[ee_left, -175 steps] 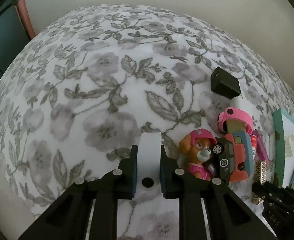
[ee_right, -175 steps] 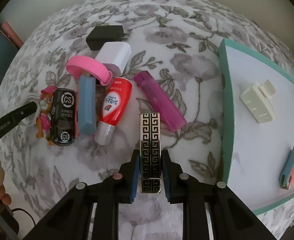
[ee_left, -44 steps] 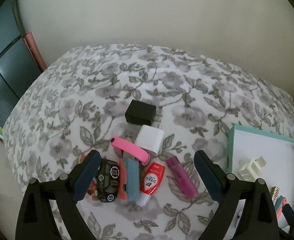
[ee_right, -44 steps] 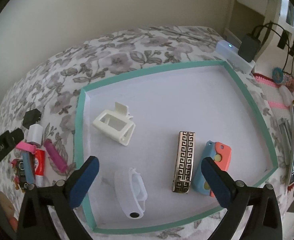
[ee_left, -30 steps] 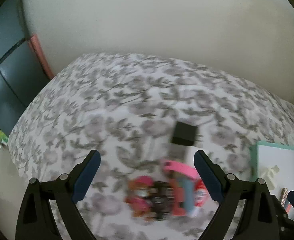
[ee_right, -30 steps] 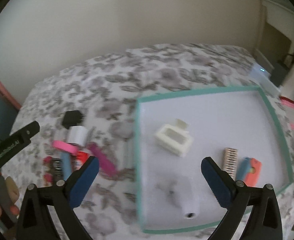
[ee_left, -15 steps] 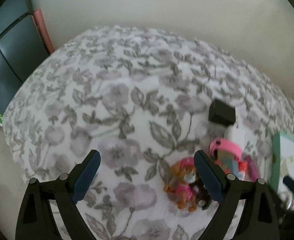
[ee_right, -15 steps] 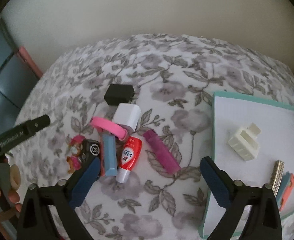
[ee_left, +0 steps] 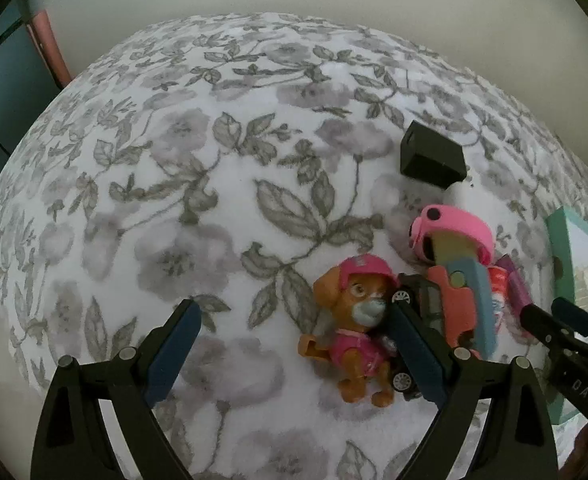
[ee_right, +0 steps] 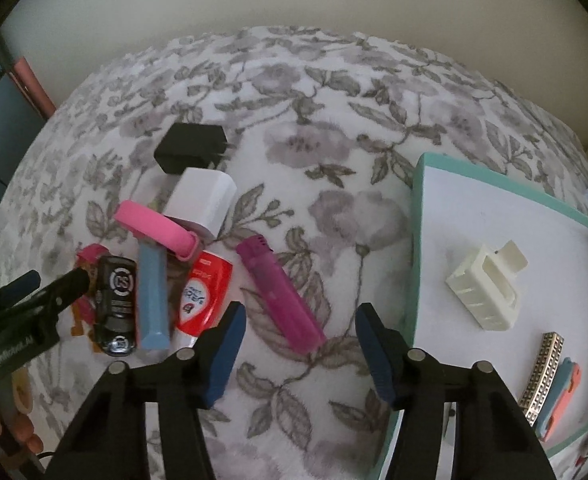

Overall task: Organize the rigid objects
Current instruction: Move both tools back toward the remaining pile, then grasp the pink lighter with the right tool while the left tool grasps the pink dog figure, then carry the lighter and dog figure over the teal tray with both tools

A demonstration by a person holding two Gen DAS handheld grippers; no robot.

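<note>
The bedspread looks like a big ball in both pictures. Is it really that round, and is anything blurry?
Left wrist view: the fisheye lens bulges the flat floral bedspread and darkens the corners; the puppy toy is sharp. Right wrist view: same bulge; the straight tray edge bends, the purple lighter is crisp, lighting soft, without glare.

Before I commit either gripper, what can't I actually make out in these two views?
- Black toy car, left wrist view: mostly hidden behind the left gripper finger and the dog figure.
- White charger, left wrist view: largely covered by the pink band.
- Tray, right wrist view: its near corner is blocked by the closing, empty right gripper.
</note>
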